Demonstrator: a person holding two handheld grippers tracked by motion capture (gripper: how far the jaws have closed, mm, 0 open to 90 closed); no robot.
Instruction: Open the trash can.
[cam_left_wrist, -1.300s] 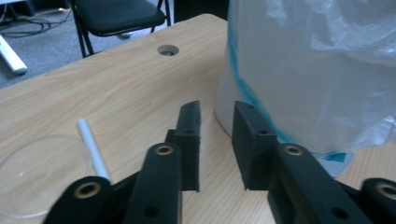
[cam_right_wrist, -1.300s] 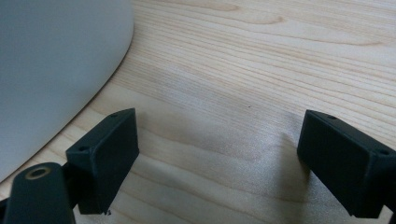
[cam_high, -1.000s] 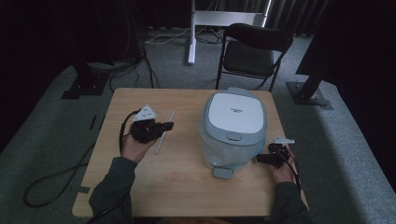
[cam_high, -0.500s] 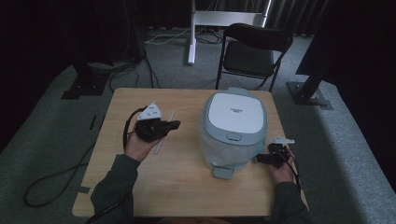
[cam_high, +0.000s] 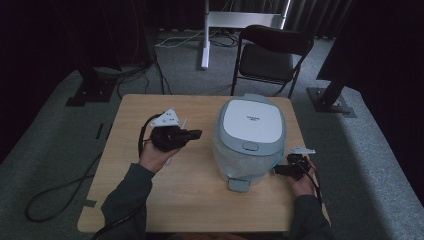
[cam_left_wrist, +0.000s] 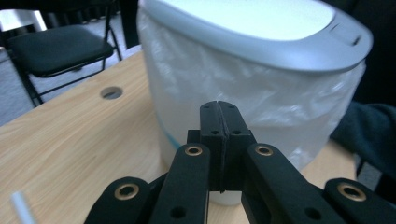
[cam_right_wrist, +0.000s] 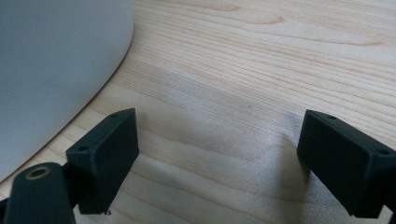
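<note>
High view showed the left gripper (cam_high: 196, 133) pressed together, empty, left of the white bin (cam_high: 250, 137). Right of the bin, the right gripper (cam_high: 276, 170) was spread wide. Both were above the wooden table (cam_high: 200, 200); a black chair (cam_high: 272, 52) stood behind.

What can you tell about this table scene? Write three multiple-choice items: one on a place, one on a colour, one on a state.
1. Where does the black folding chair stand?
A. On the light wooden table
B. On the floor beyond the table's far edge
C. Beside the person's left arm

2. What colour is the lid of the rounded plastic bin?
A. Red
B. Green
C. White with a grey rim

3. How do the left tool's jaws stand?
A. Shut together, empty
B. Wide open
C. Clamped on the bin's liner

Answers:
1 B: the high view shows the chair behind the table.
2 C: the high view shows a white panel inside a grey rim.
3 A: the left gripper view shows the pads meeting with nothing between them.
</note>
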